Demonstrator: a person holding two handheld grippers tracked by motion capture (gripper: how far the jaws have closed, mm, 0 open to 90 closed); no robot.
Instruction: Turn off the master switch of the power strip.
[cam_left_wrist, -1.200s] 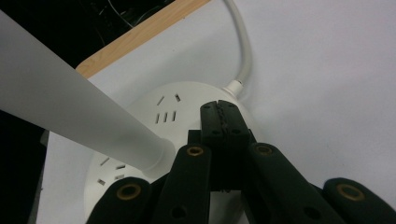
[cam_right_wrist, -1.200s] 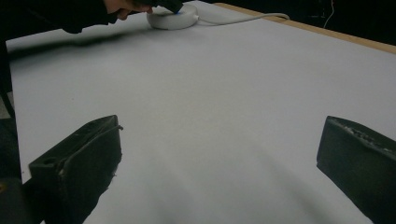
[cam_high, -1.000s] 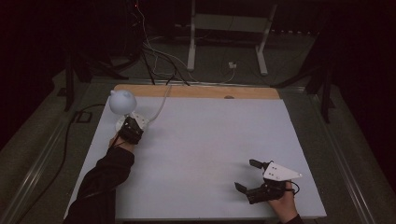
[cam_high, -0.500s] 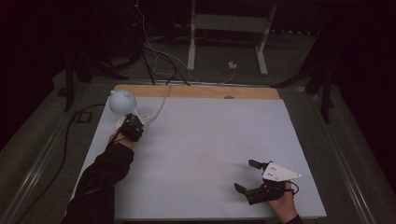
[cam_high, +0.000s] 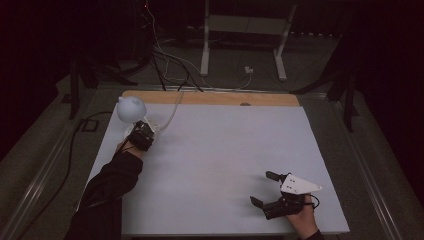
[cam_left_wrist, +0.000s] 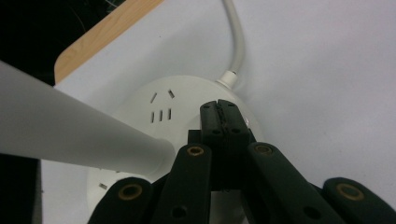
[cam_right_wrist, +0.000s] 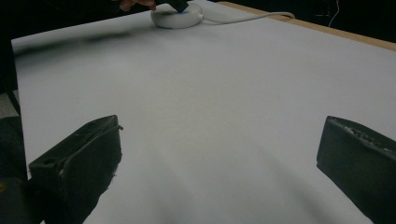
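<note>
at the far left of the tabletop (cam_high: 220, 165), near the wooden back edge, stands a white desk lamp (cam_high: 131, 109) with a round base (cam_left_wrist: 187, 116) and a rounded head on a slanted stem (cam_left_wrist: 70, 130). its white cord (cam_left_wrist: 236, 42) leaves the base and runs off past the wooden edge. the left tongs (cam_high: 141, 136) are down on top of that base; in the left gripper view their jaws are pressed together with nothing between them, tips resting on the base near the cord's entry. it reads as a press on a touch switch, with a small glint just beside the tips.

to do this well, the closed tips should come straight down on the switch spot and push lightly, so the light base does not slide or tip. keep clear of the stem, which passes close on one side of the tongs. a short press and a clean lift should serve.

moving right, the middle of the tabletop is bare. at the near right the right tongs (cam_high: 270, 190) lie low over the tabletop with jaws spread wide, holding nothing, well apart from the lamp.

the base carries socket slots (cam_left_wrist: 161, 106), a pair above a row of three. no brand, label or lettering can be read anywhere.
</note>
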